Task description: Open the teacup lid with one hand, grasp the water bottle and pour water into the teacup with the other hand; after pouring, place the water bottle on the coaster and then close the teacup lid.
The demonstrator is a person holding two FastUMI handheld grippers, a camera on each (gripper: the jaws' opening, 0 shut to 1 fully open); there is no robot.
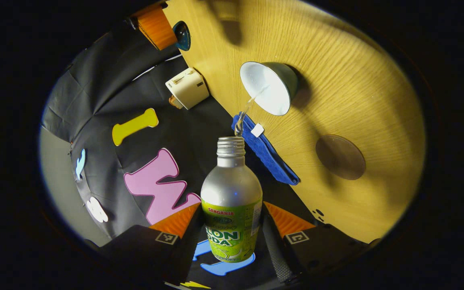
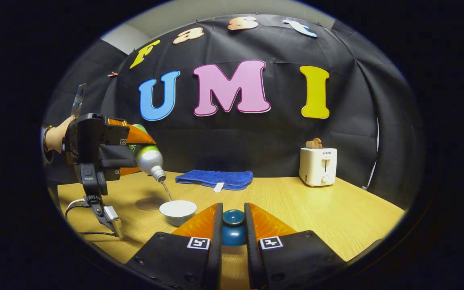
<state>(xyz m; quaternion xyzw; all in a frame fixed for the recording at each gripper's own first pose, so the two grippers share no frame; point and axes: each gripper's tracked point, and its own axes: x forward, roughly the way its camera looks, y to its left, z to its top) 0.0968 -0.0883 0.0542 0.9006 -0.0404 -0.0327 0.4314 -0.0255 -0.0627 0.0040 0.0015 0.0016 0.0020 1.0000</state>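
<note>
1. The water bottle (image 1: 232,201) is being clamped between the jaws of the left gripper (image 1: 232,233), which are pressing on its labelled lower half from both sides.
2. In the right gripper view, the same bottle (image 2: 148,155) is being held tilted with its open neck pointing down toward the teacup (image 2: 178,211), well above the worktop (image 2: 336,213).
3. A thin stream of water (image 2: 166,191) is being poured from the neck into the teacup; in the left gripper view the stream (image 1: 248,106) is being seen running to the white inside of the teacup (image 1: 268,86).
4. The teacup is being left uncovered on the worktop (image 1: 357,92), with the round brown coaster (image 1: 340,157) lying bare near it.
5. In the right gripper view, the coaster (image 2: 149,203) is being seen just beside the teacup, on its far left.
6. The blue teacup lid (image 2: 233,227) is being gripped between the jaws of the right gripper (image 2: 233,229), lifted clear of the teacup and to its right.
7. A folded blue towel (image 2: 214,178) is being left at the back edge of the worktop, behind the teacup.
8. A white toaster (image 2: 317,166) holding toast is being left standing at the far right of the worktop, well apart from the teacup.
</note>
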